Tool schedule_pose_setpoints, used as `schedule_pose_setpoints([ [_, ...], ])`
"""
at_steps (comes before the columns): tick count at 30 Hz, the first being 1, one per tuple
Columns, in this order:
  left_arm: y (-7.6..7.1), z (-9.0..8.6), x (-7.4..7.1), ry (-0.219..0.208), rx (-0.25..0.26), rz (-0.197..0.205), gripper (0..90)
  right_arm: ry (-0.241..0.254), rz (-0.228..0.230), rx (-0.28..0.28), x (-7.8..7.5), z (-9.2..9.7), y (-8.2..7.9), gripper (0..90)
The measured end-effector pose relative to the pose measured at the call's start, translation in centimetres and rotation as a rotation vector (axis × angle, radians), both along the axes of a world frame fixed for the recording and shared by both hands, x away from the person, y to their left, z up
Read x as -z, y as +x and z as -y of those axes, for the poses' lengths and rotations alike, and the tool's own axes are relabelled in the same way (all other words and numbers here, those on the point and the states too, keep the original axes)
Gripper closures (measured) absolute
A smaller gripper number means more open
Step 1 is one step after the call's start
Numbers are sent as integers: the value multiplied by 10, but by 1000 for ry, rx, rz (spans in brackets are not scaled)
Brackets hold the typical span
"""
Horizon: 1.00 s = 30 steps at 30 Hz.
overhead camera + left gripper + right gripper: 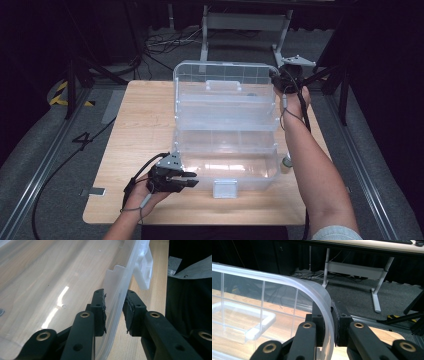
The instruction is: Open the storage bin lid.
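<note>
A: On the wooden table [145, 130], mid-board: clear plastic toolbox [227, 150], lid [220, 75] swung up and standing upright at the far side, tiers stepped open.

B: L side status?

A: My left gripper [189, 178] sits at the box's near-left corner, lying roughly level. Jaws straddle the front wall [117, 310], one pad inside, one outside. Small gaps both sides, so pads not pressing: jaws apart, nothing held. White latch [144, 267] hangs on the wall further along.

B: R side?

A: My right gripper [278, 76] is up at the lid's far-right top corner. Jaws clamped on the lid's curved rim [322, 297], pads tight against plastic both sides. Lid handle [249, 320] visible through the panel.
</note>
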<state>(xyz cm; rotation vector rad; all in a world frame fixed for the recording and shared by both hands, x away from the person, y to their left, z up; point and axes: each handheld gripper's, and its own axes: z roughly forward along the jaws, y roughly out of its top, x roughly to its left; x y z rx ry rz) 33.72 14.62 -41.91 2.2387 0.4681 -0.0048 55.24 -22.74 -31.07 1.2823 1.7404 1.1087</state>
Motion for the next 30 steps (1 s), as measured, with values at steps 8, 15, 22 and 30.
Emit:
schedule_pose_setpoints([
  [8,0,0,0,0,2,4,722,-8,-26,-5,0,0,6,820],
  [15,0,0,0,3,6,9,722,-5,-29,-1,4,0,11,822],
  [22,0,0,0,3,8,11,722,2,-32,-4,8,1,16,824],
  [30,0,0,0,1,7,12,722,4,-34,-13,13,1,22,824],
])
